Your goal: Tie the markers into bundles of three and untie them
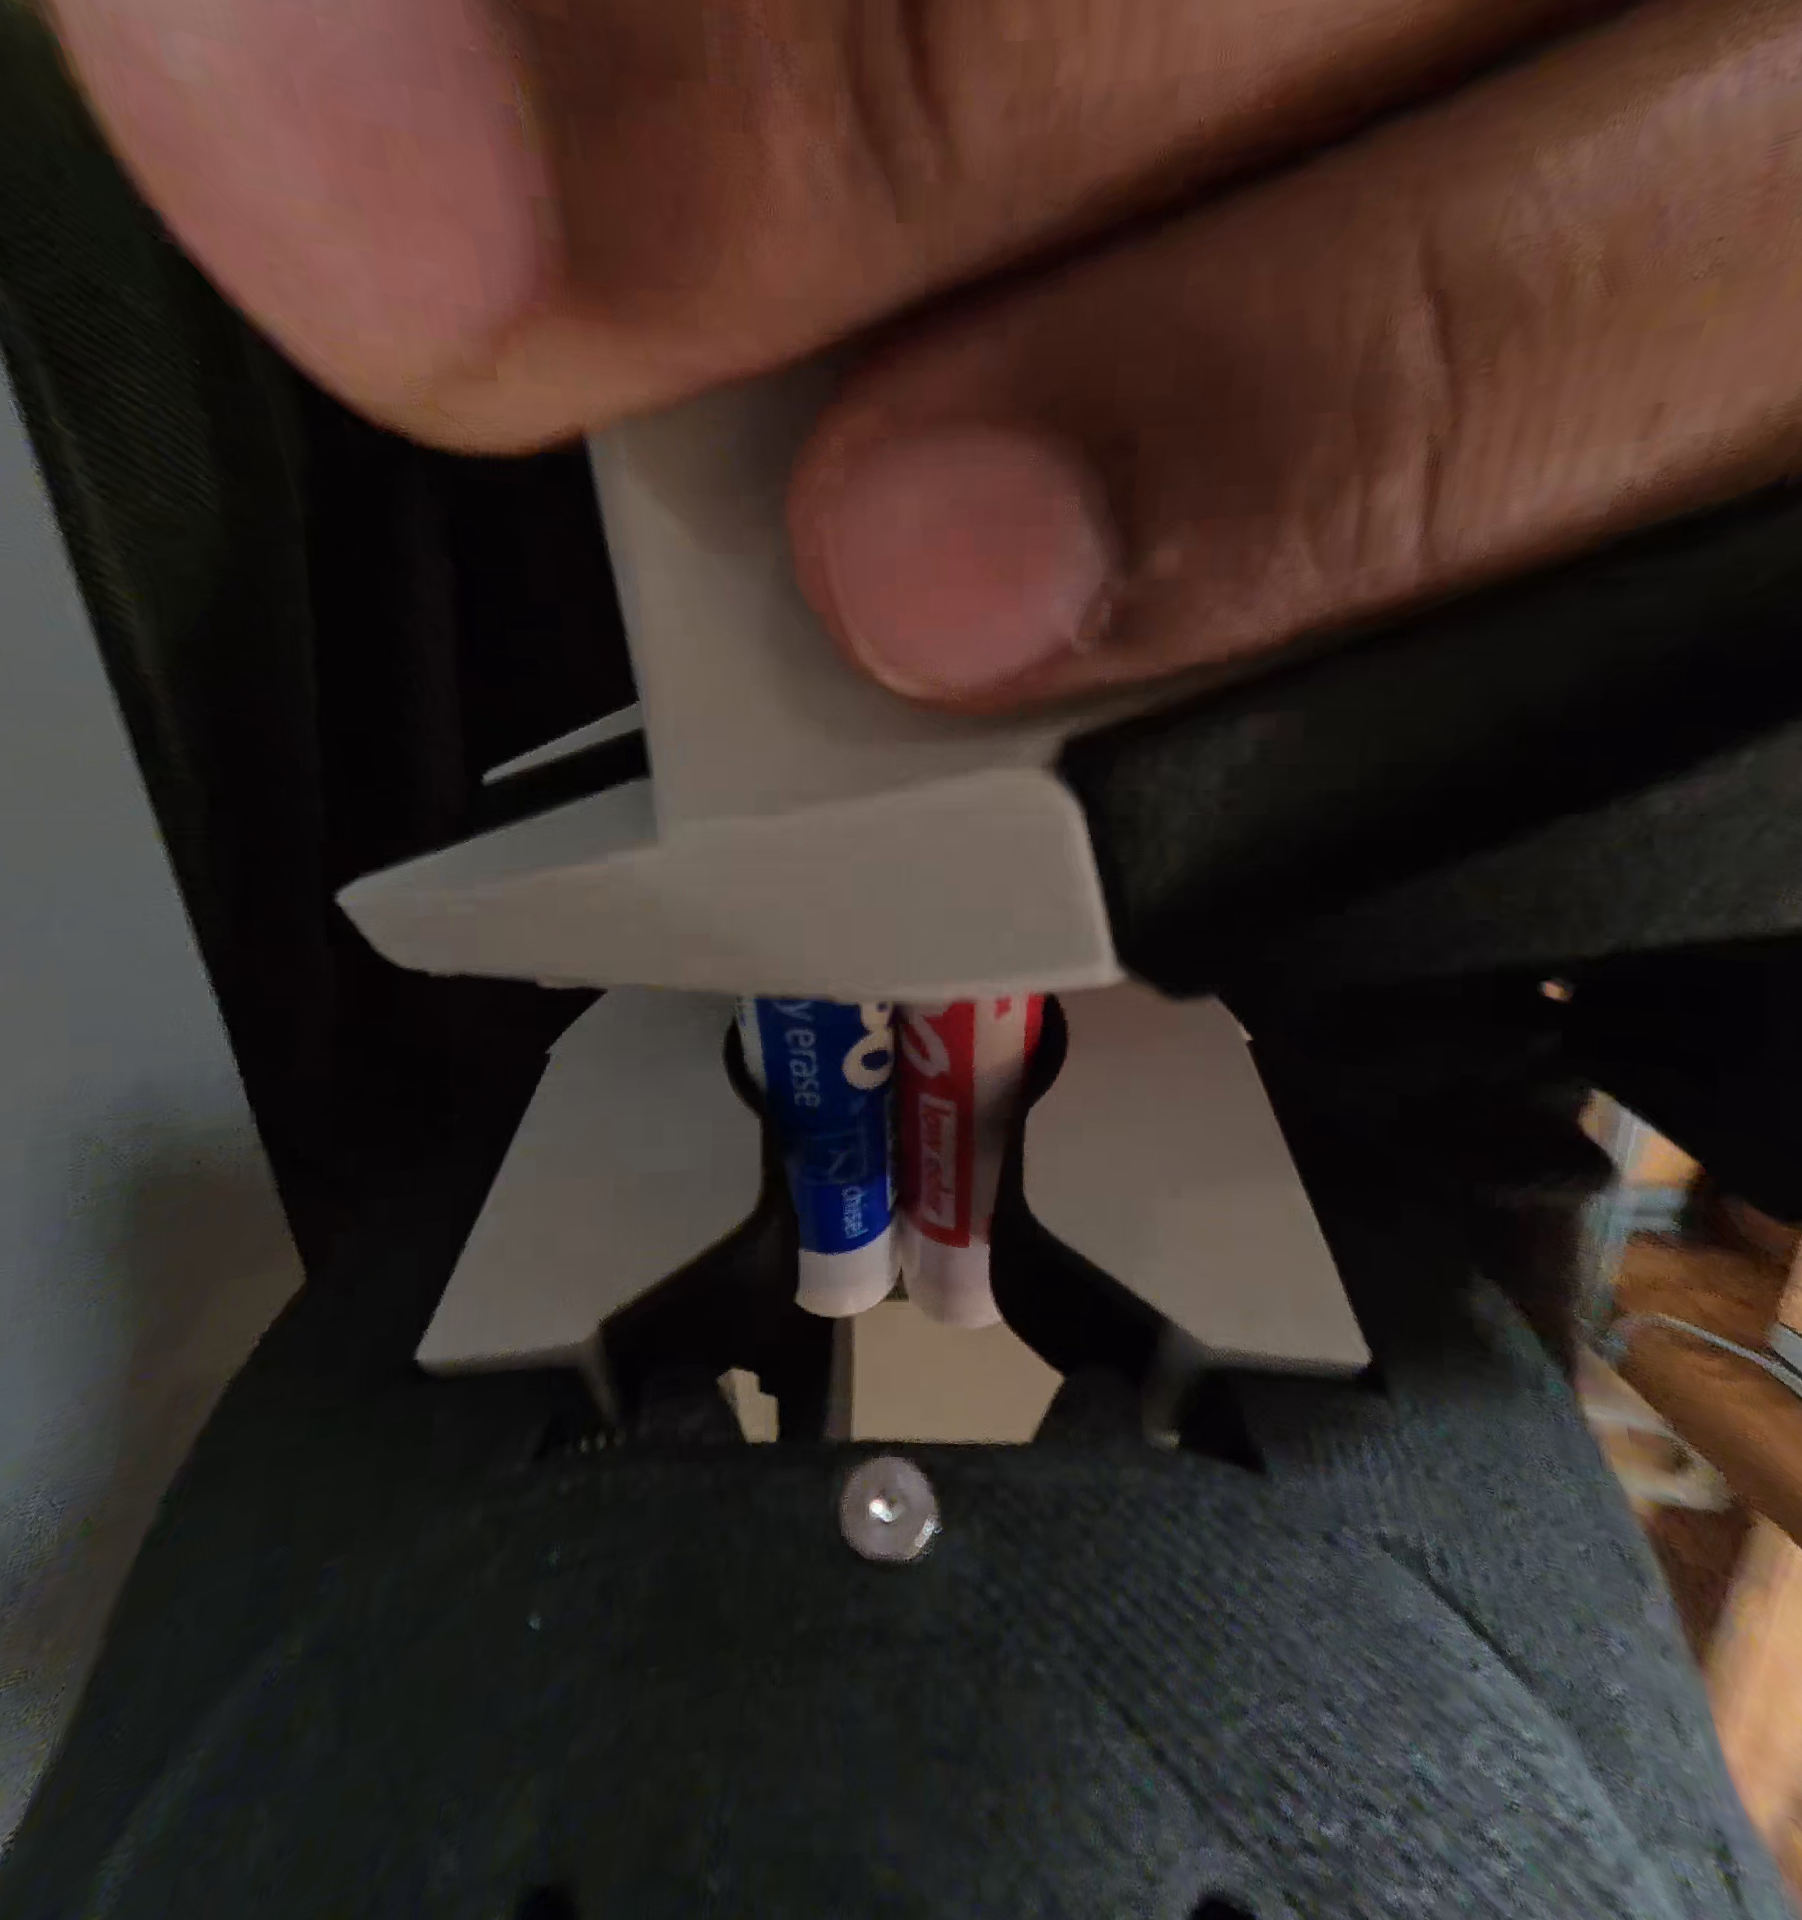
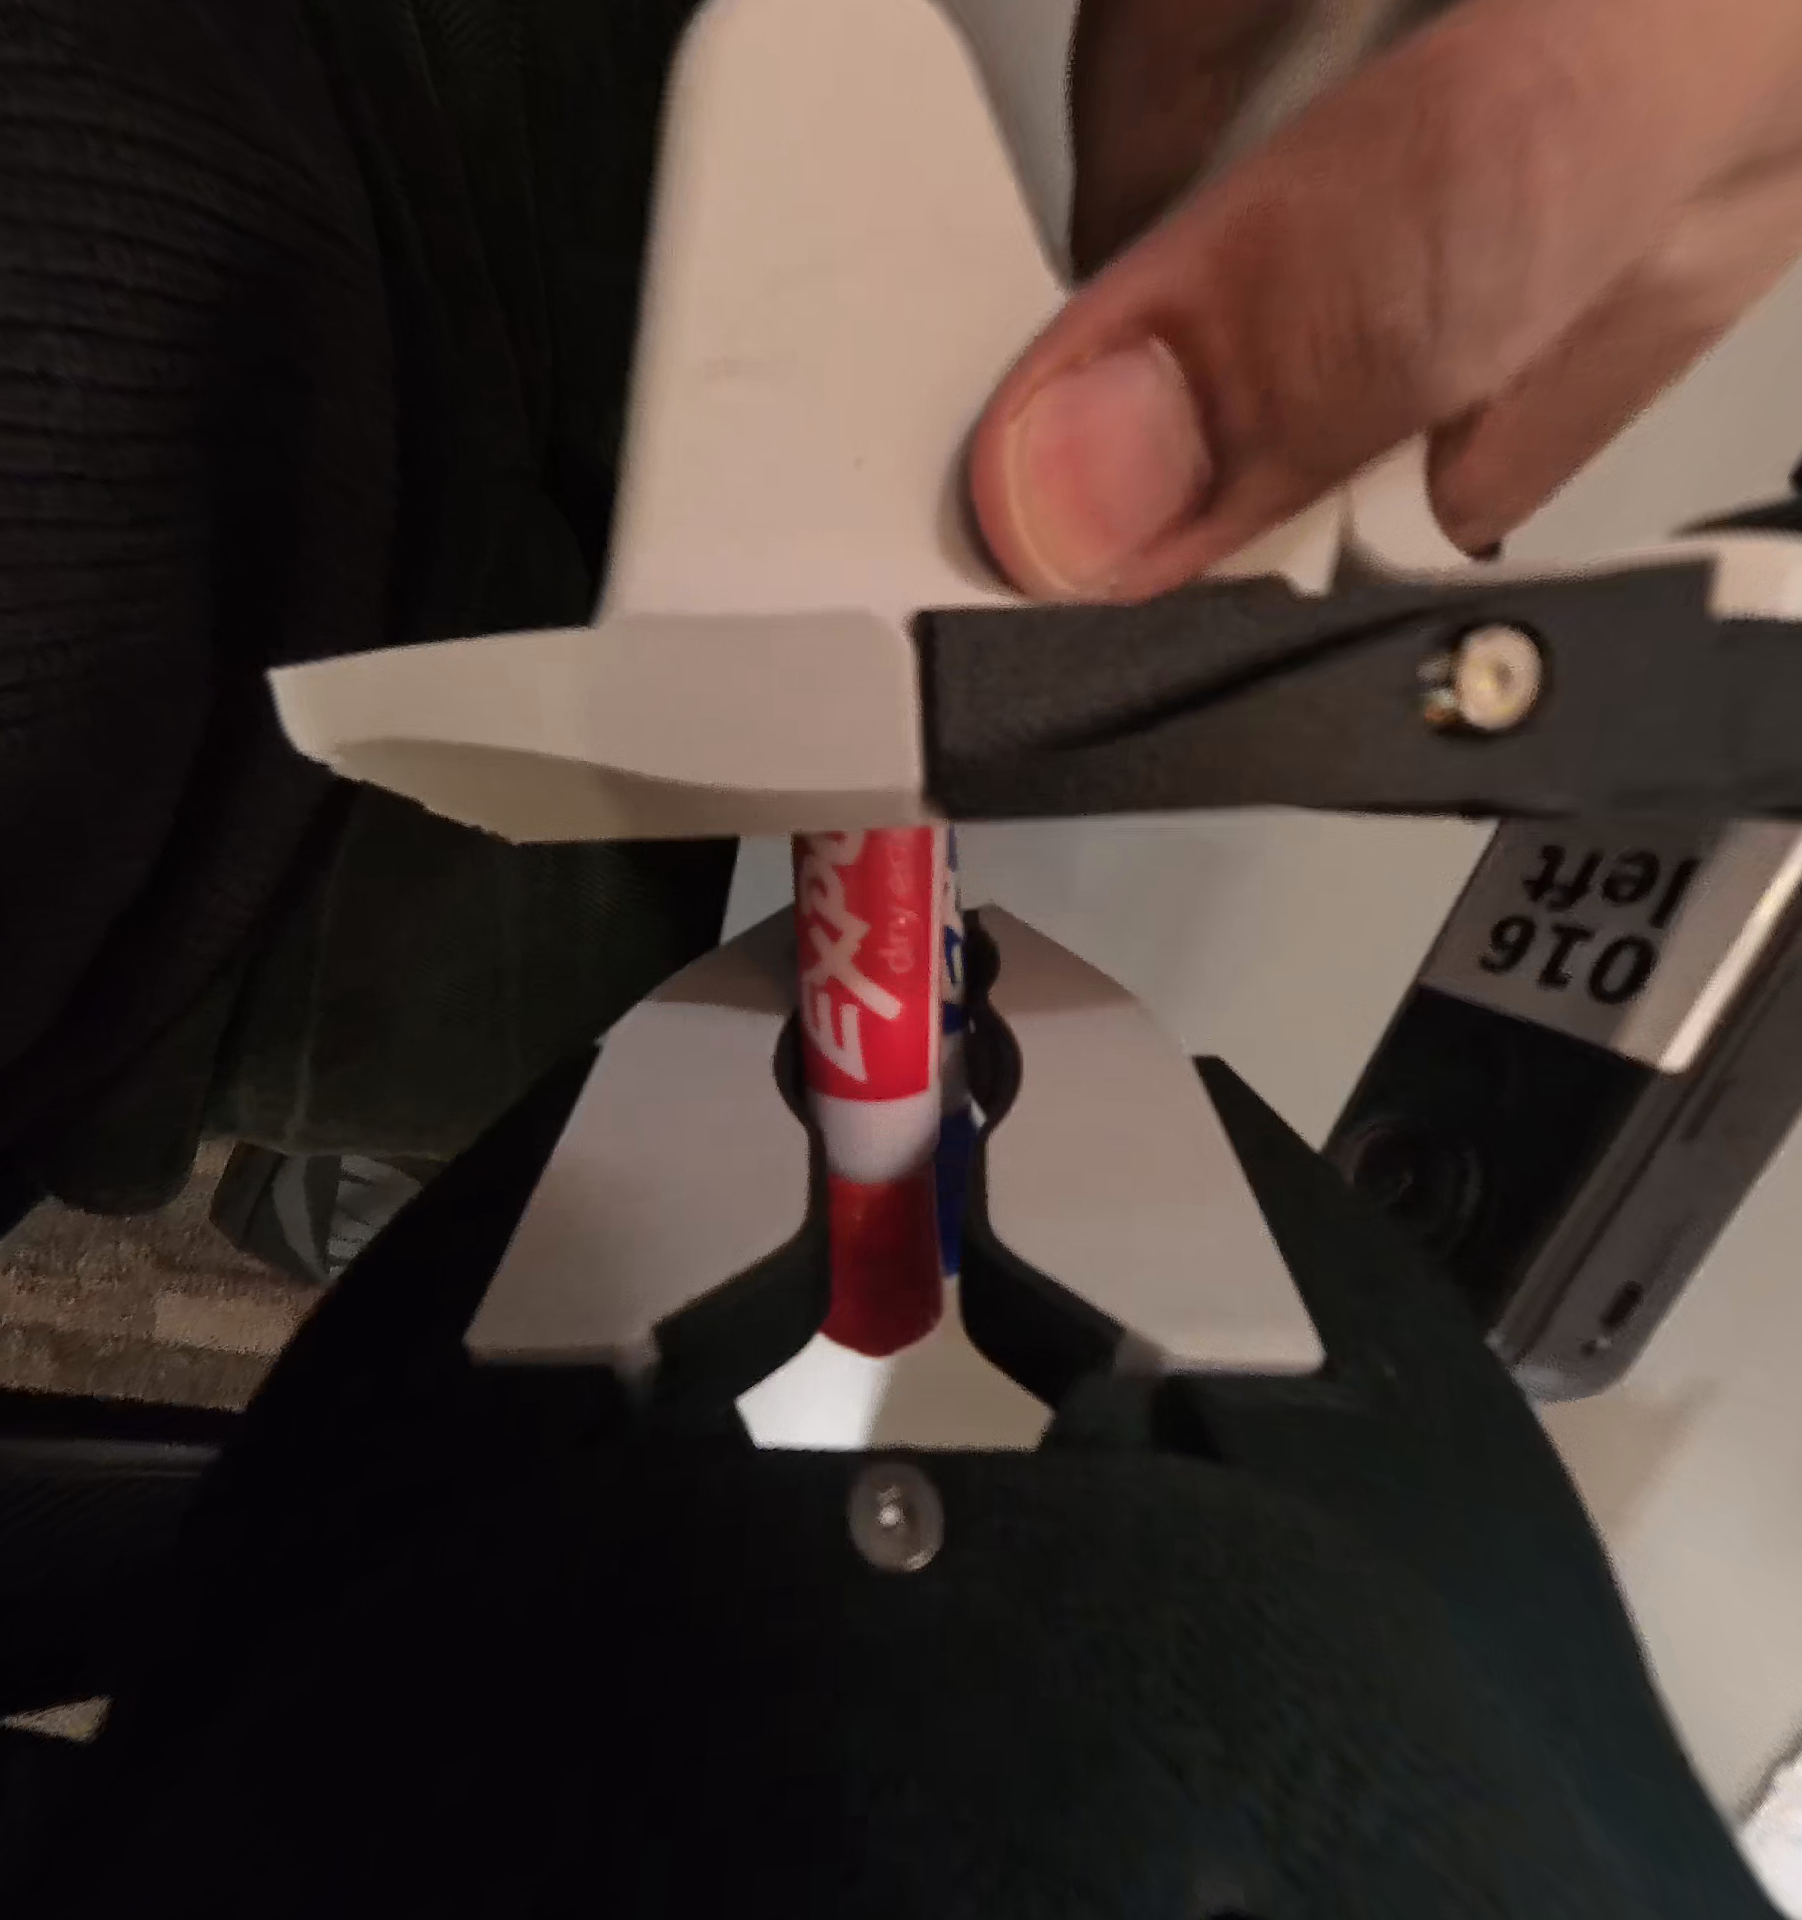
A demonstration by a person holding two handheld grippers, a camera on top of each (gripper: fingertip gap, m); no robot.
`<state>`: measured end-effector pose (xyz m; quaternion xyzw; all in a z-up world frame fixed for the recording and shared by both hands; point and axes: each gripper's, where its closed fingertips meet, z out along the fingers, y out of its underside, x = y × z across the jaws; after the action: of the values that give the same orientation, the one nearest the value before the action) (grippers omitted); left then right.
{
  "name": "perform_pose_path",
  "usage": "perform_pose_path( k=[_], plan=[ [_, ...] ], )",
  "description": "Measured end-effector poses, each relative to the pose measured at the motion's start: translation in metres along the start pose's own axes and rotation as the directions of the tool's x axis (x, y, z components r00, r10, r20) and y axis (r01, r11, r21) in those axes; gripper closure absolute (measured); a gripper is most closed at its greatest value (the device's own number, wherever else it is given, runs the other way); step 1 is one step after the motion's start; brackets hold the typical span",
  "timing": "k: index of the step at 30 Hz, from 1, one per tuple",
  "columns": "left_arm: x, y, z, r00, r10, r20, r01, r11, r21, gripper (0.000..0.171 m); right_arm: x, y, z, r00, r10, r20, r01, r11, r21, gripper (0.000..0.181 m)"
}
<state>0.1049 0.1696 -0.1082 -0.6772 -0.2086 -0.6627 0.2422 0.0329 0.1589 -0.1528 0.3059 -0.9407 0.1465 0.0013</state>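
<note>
A blue marker and a red marker stand side by side, upright. My left gripper is shut on both, near their white ends. The right gripper's grey finger crosses just above and hides the markers' upper parts; a hand grips it. In the right wrist view my right gripper is shut on the red marker, with the blue marker pressed behind it. The left gripper's white finger crosses above, a thumb on it.
Dark ribbed fabric fills the left, and also shows in the left wrist view. A camera body with a label hangs on the left gripper. Wooden surfaces with cables lie right. Carpet shows low left.
</note>
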Motion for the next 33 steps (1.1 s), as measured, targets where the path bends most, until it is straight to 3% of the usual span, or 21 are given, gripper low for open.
perform_pose_path(
  k=[6, 8, 11, 14, 16, 20, 22, 25, 27, 31, 33],
  plan=[
    [-0.008, -0.005, -0.016, 0.968, 0.064, 0.241, -0.111, 0.976, 0.188, 0.127, 0.025, 0.0, -0.021, 0.986, 0.042, -0.164, -0.026, 0.995, 0.101, 0.148],
    [-0.016, -0.006, -0.03, 0.919, 0.054, 0.391, -0.162, 0.955, 0.25, 0.127, 0.042, 0.004, -0.035, 0.96, 0.087, -0.265, -0.048, 0.987, 0.153, 0.144],
    [-0.022, -0.008, -0.058, 0.791, 0.028, 0.611, -0.285, 0.901, 0.327, 0.127, 0.065, 0.01, -0.058, 0.908, 0.211, -0.361, -0.106, 0.951, 0.29, 0.14],
    [-0.027, -0.006, -0.09, 0.586, -0.04, 0.809, -0.405, 0.85, 0.336, 0.127, 0.083, 0.015, -0.079, 0.833, 0.378, -0.404, -0.17, 0.87, 0.464, 0.139],
    [-0.029, -0.002, -0.112, 0.405, -0.084, 0.911, -0.476, 0.831, 0.288, 0.127, 0.091, 0.017, -0.09, 0.774, 0.511, -0.374, -0.217, 0.768, 0.602, 0.14],
    [-0.036, 0.019, -0.165, -0.091, -0.238, 0.967, -0.535, 0.83, 0.154, 0.127, 0.088, 0.007, -0.094, 0.677, 0.733, -0.062, -0.358, 0.402, 0.843, 0.139],
    [-0.041, 0.028, -0.175, -0.202, -0.317, 0.927, -0.557, 0.815, 0.157, 0.127, 0.08, 0.001, -0.085, 0.632, 0.763, 0.137, -0.448, 0.215, 0.868, 0.138],
    [-0.047, 0.027, -0.166, -0.18, -0.385, 0.905, -0.652, 0.735, 0.183, 0.127, 0.073, -0.003, -0.071, 0.558, 0.772, 0.306, -0.529, 0.047, 0.847, 0.135],
    [-0.051, 0.028, -0.158, -0.168, -0.378, 0.911, -0.655, 0.733, 0.183, 0.127, 0.07, -0.007, -0.064, 0.52, 0.768, 0.373, -0.548, -0.034, 0.835, 0.133],
    [-0.047, 0.018, -0.138, -0.092, -0.338, 0.937, -0.693, 0.697, 0.183, 0.127, 0.061, -0.03, -0.06, 0.496, 0.711, 0.498, -0.567, -0.169, 0.806, 0.129],
    [-0.044, 0.011, -0.128, -0.065, -0.309, 0.949, -0.708, 0.684, 0.174, 0.128, 0.057, -0.039, -0.061, 0.506, 0.695, 0.511, -0.555, -0.192, 0.81, 0.127]
  ],
)
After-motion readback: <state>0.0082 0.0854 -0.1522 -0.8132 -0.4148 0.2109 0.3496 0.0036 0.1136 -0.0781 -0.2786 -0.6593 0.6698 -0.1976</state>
